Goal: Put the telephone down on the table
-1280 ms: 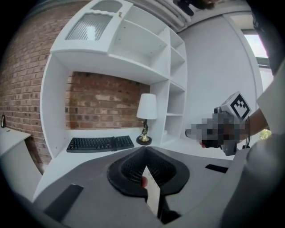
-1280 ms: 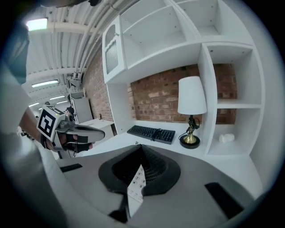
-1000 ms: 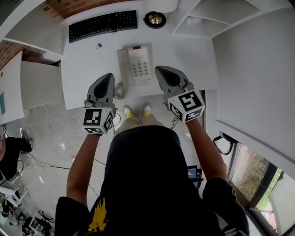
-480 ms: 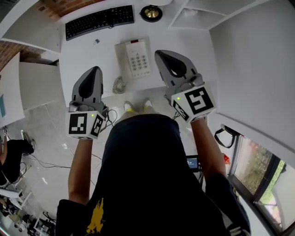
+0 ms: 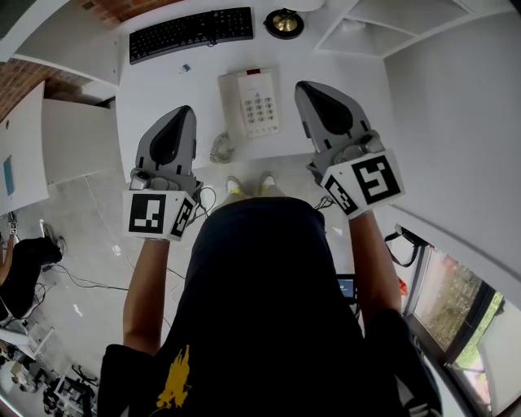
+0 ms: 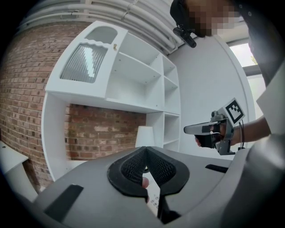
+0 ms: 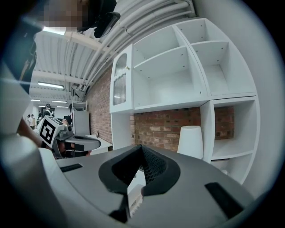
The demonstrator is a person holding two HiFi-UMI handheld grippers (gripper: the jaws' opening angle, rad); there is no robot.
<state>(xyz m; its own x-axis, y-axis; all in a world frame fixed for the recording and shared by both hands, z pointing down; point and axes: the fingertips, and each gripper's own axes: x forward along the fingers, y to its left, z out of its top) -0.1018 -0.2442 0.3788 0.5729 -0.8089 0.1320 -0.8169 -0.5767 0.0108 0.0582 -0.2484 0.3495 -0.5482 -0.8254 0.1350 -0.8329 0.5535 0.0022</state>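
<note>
The white telephone (image 5: 252, 102) lies flat on the white table (image 5: 155, 98), handset on its left side and a coiled cord (image 5: 221, 148) hanging at the front edge. My left gripper (image 5: 186, 111) hovers left of it, shut and empty. My right gripper (image 5: 306, 85) hovers to its right, also shut and empty. In the left gripper view the jaws (image 6: 145, 148) meet tip to tip, with the telephone's keypad (image 6: 153, 196) showing below through the gap. The right gripper view shows the same: shut gripper (image 7: 141, 146) and a sliver of the telephone (image 7: 133, 192) beneath.
A black keyboard (image 5: 191, 32) and a round brass object (image 5: 285, 22) lie at the table's far side. White shelving (image 7: 178, 75) on a brick wall stands beyond, with a white cylinder (image 7: 190, 141) on the table. The person's feet show under the front edge.
Both grippers have risen above the table's front edge and look larger in the head view. Their jaws stayed shut. The telephone has not moved on the table.
</note>
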